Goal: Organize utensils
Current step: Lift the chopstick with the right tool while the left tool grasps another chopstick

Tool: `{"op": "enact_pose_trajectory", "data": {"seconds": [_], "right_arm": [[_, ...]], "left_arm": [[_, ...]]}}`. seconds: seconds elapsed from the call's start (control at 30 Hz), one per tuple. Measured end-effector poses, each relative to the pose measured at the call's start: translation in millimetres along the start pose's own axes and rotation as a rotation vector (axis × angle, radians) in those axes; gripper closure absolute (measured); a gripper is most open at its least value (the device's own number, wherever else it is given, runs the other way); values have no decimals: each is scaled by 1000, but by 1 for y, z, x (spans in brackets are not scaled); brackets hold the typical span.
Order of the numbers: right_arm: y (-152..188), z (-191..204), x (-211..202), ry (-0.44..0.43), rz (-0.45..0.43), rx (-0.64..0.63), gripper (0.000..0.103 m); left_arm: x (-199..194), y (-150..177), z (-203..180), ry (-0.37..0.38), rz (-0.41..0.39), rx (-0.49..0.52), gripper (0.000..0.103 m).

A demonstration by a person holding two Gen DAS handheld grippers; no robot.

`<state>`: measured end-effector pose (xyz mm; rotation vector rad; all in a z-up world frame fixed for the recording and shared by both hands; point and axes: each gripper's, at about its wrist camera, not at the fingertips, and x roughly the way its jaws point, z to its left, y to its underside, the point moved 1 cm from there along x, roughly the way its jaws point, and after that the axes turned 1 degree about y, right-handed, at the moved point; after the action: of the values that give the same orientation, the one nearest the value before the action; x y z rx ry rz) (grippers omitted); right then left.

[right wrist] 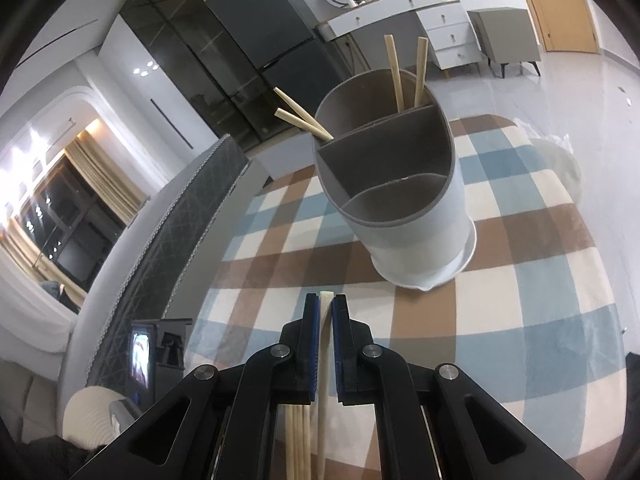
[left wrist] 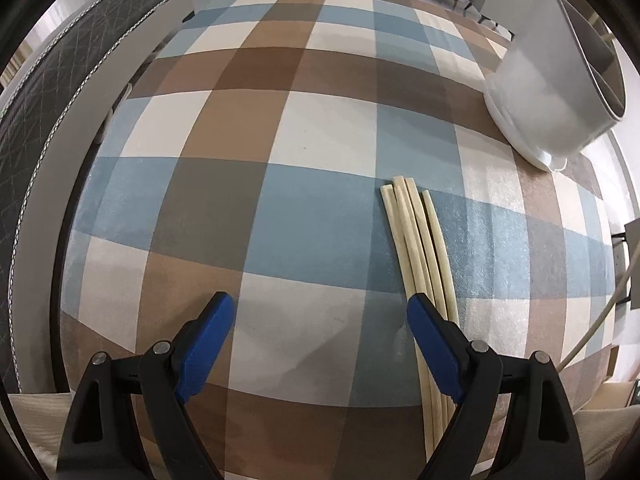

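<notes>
our right gripper [right wrist: 326, 304] is clamped narrow on one pale chopstick [right wrist: 324, 360], its tip poking out toward the white utensil holder [right wrist: 424, 236] at twelve o'clock on the checked tablecloth [right wrist: 520, 320]. we judge the step is dropping it in: lift the tip above the rim, tilt the stick upright over the far compartment, then release. that far compartment holds four chopsticks [right wrist: 396, 76], two leaning out at ten o'clock; the two nearer compartments look empty. our left gripper [left wrist: 320, 312] hangs wide open, holding nothing, with the loose chopsticks [left wrist: 416, 240] at its one o'clock, running under its right finger.
</notes>
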<state>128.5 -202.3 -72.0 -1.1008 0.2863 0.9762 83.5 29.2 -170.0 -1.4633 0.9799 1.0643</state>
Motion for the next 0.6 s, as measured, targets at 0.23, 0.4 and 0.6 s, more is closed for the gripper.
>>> {"op": "enact_pose_trajectory", "data": {"seconds": [0.23, 0.4, 0.6], "right_arm": [[-4, 4, -5, -32, -27, 0, 97], [-10, 5, -6, -51, -48, 23, 98], [-12, 4, -12, -54, -68, 21, 98]], "left_arm": [[6, -8, -4, -11, 11, -1, 18], [7, -17, -12, -41, 19, -2, 16], [10, -32, -18, -70, 40, 8, 16]]}}
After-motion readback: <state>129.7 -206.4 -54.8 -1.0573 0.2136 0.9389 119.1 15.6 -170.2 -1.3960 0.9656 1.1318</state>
